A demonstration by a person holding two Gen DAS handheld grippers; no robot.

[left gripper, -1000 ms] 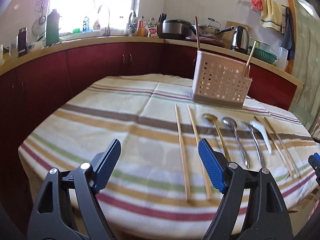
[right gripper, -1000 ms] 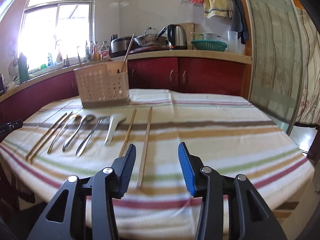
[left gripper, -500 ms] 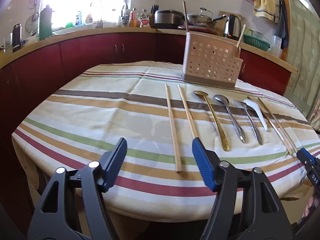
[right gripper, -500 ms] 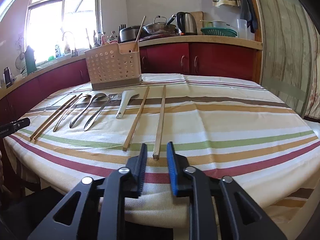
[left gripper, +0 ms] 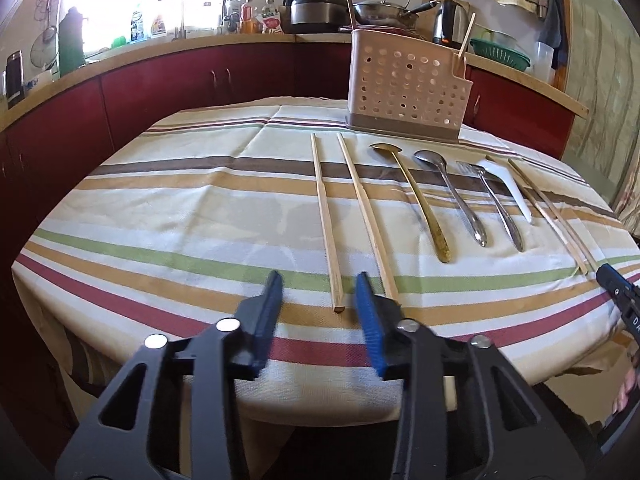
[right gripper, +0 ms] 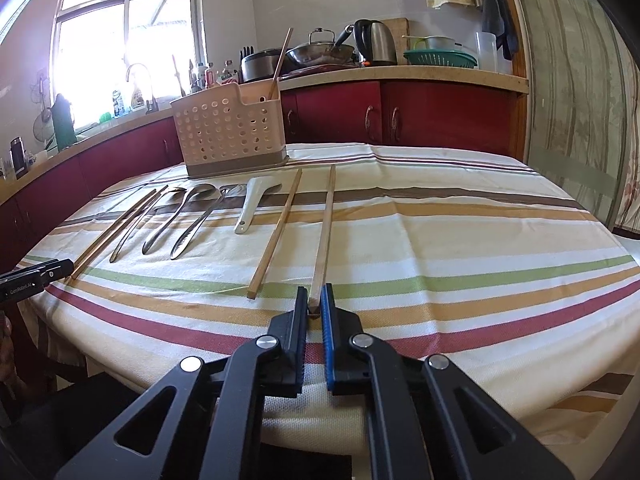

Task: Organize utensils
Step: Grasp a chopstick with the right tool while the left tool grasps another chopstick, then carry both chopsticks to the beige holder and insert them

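A row of utensils lies on the striped tablecloth (left gripper: pixel 168 208) in front of a beige perforated utensil holder (left gripper: pixel 406 86). In the left wrist view my left gripper (left gripper: pixel 318 292) is open, its fingers either side of the near end of the leftmost chopstick (left gripper: pixel 326 220); a second chopstick (left gripper: pixel 366 212) passes under the right finger. In the right wrist view my right gripper (right gripper: pixel 315 307) is shut on the near end of the rightmost chopstick (right gripper: pixel 326 232). Its pair (right gripper: pixel 278 232) lies just left. The holder (right gripper: pixel 230 134) has chopsticks standing in it.
Between the chopstick pairs lie a gold spoon (left gripper: pixel 416 200), a steel spoon (left gripper: pixel 456 192), a fork (left gripper: pixel 498 204) and a white spoon (left gripper: pixel 508 186). Red cabinets (right gripper: pixel 420 114) and a cluttered counter ring the table. The table edge is just below both grippers.
Both grippers have come down toward the near ends of the chopsticks. My right gripper has closed onto the rightmost chopstick. My left gripper's fingers have narrowed around the leftmost one.
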